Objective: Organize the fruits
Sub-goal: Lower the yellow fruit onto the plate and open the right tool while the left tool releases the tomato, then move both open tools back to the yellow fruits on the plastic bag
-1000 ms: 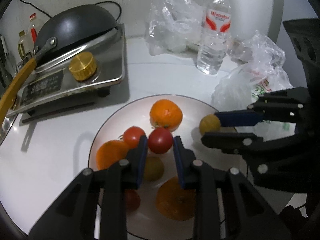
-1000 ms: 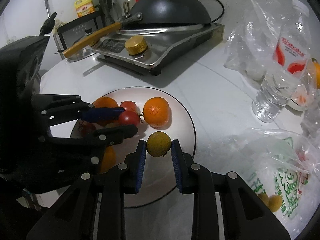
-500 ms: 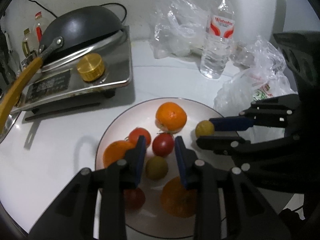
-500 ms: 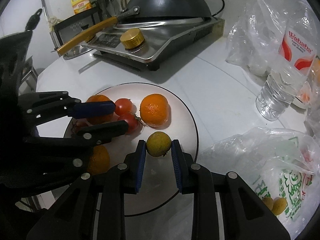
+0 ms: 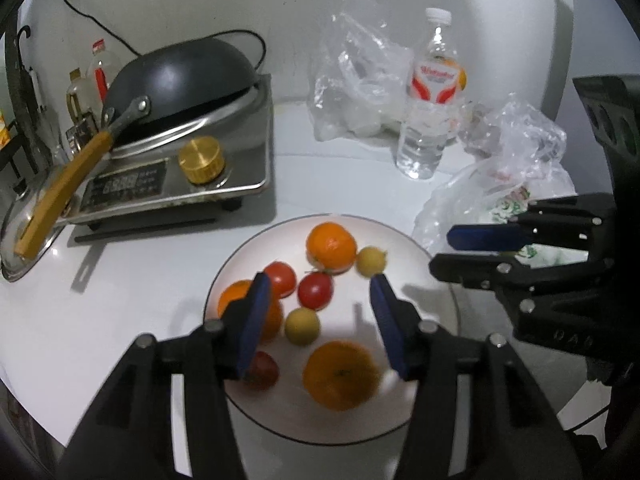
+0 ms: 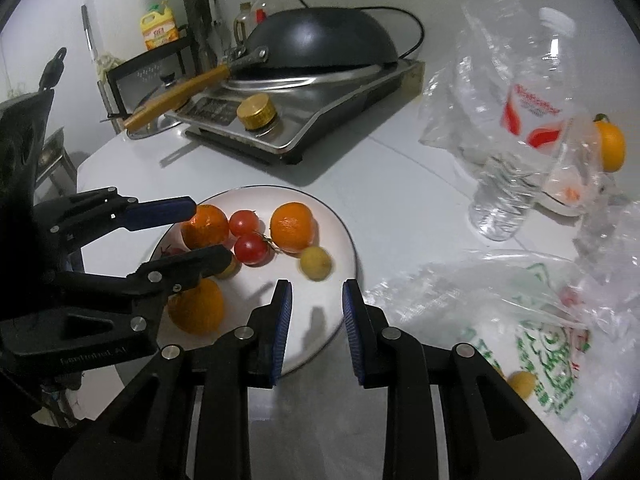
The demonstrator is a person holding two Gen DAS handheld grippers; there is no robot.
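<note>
A white plate (image 5: 400,248) (image 6: 332,232) holds several fruits: oranges (image 5: 331,245), red tomatoes (image 5: 315,290) and small yellow ones. My left gripper (image 5: 319,278) hovers over the plate with its jaws opening. The red tomato lies on the plate below the gap, touched by neither pad. My right gripper (image 6: 316,286) (image 5: 440,250) is at the plate's right rim. Its jaws stand narrowly apart with nothing between them. A small yellow fruit (image 6: 316,263) (image 5: 371,261), blurred, lies on the plate just ahead of its tips, next to an orange (image 6: 292,227).
A steel stove (image 5: 172,184) with a black wok (image 5: 180,76) and its wooden handle stands at the back left. A water bottle (image 5: 428,120) and crumpled plastic bags (image 5: 500,184) crowd the right. One bag (image 6: 520,344) holds more small fruit, and another orange (image 6: 610,146) lies behind the bottle.
My left jaws have spread wide from either side of the red tomato. The small yellow fruit has left my right gripper and lies on the plate. Both grippers have pulled back and up.
</note>
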